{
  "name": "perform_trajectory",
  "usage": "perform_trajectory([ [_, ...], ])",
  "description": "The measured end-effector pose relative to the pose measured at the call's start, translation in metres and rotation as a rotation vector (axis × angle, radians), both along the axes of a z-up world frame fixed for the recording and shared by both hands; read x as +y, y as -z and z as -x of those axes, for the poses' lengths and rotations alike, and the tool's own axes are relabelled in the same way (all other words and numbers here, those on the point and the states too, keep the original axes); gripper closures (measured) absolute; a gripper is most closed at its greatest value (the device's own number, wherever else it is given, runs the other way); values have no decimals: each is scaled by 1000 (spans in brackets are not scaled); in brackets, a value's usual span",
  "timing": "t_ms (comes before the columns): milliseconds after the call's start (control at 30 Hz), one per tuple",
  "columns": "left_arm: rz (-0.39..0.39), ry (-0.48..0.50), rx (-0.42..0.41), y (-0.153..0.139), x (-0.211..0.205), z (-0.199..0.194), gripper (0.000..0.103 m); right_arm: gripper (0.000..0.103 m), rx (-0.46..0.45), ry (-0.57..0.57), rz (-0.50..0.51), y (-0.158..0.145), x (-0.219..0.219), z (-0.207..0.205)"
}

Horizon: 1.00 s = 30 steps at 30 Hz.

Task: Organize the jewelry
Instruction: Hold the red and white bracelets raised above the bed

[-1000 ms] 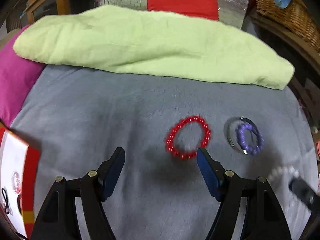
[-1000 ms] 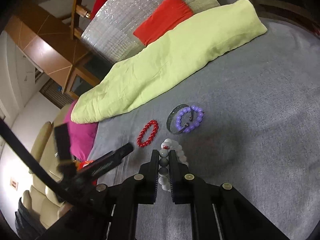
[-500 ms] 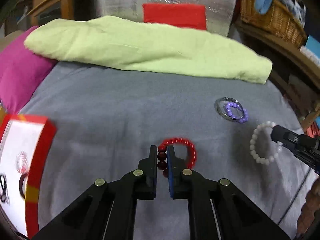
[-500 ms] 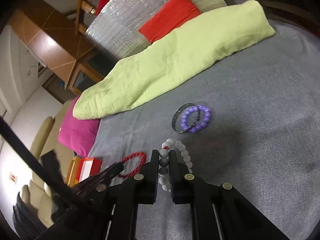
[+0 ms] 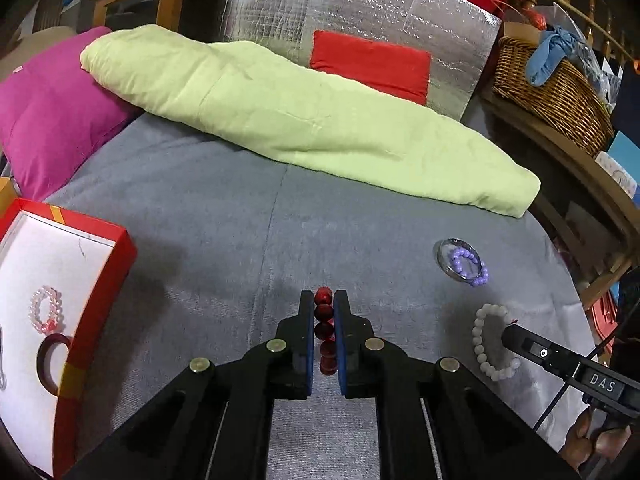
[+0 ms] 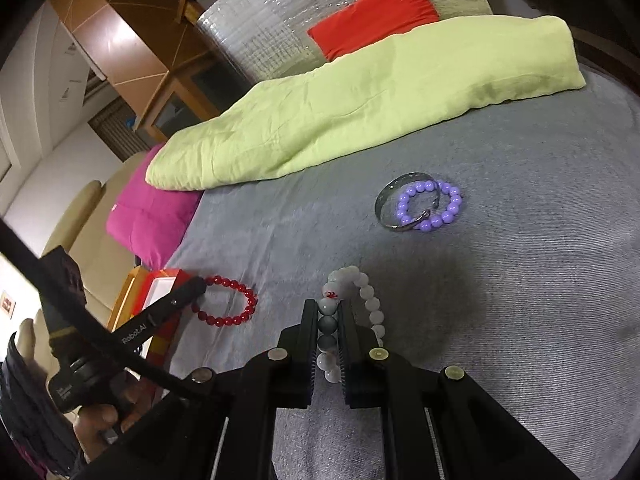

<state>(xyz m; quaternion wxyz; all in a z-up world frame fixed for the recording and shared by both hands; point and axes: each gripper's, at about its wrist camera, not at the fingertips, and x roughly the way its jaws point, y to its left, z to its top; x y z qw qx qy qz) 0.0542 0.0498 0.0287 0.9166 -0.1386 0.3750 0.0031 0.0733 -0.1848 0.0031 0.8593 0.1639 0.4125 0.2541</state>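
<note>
Bed: we see one grey bed cover (image 5: 224,216), one long green pillow (image 5: 304,120) along its far edge, one magenta pillow (image 5: 52,108) at its far left corner.
Box: one red box (image 5: 100,264) at the left edge; only the left wrist view shows its white inside, with one pink bead bracelet (image 5: 46,308) and one dark bangle (image 5: 50,364).
Loose pieces: we count one silver bangle (image 6: 400,196) and one purple bead bracelet (image 6: 430,206), overlapping near the right edge.
Left claw (image 5: 324,320): clamped on one red bead bracelet (image 5: 324,316); the right wrist view shows its full loop (image 6: 228,300) hanging near the box.
Right claw (image 6: 329,320): clamped on one white bead bracelet (image 6: 360,288).
Open room: we see bare cover between the box and the loose pair.
</note>
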Motion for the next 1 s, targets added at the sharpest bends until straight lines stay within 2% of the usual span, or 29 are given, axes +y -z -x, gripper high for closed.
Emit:
perform_trajectory([
  [333,-21,0,29,11,-6,-2,93,93,-11,2,-15,-5,-2,4],
  [1000,-22,-14,-3,3,-4,1,93,93,-13,-3,-7,-4,-1,4],
])
